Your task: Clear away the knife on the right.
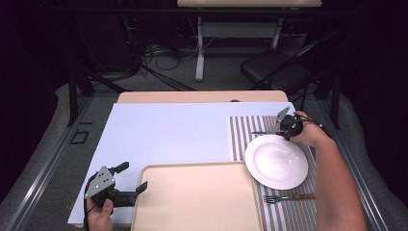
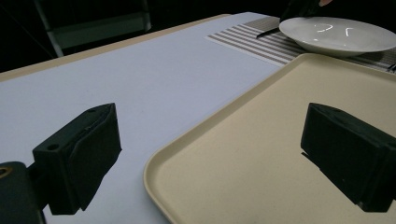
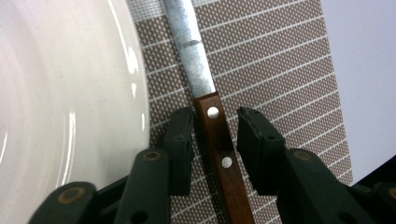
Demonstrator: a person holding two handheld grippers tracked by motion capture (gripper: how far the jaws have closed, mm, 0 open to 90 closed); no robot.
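Observation:
A knife with a brown wooden handle (image 3: 220, 154) and steel blade lies on the striped placemat (image 3: 280, 70), just beside the rim of the white plate (image 3: 60, 107). My right gripper (image 3: 215, 122) straddles the handle: the jaws are open, one pad close against the handle and a gap at the other. In the high view this gripper (image 1: 284, 124) sits at the plate's (image 1: 276, 161) far edge, with the knife blade (image 1: 259, 132) pointing left. My left gripper (image 1: 132, 176) is open and holds nothing, its jaws on either side of the beige tray's (image 1: 197, 199) near left corner.
A fork (image 1: 288, 197) lies on the placemat (image 1: 243, 139) in front of the plate. A white sheet (image 1: 168, 130) covers the table. Beyond the table stand a black chair (image 1: 274, 67) and another table's legs, with cables on the floor.

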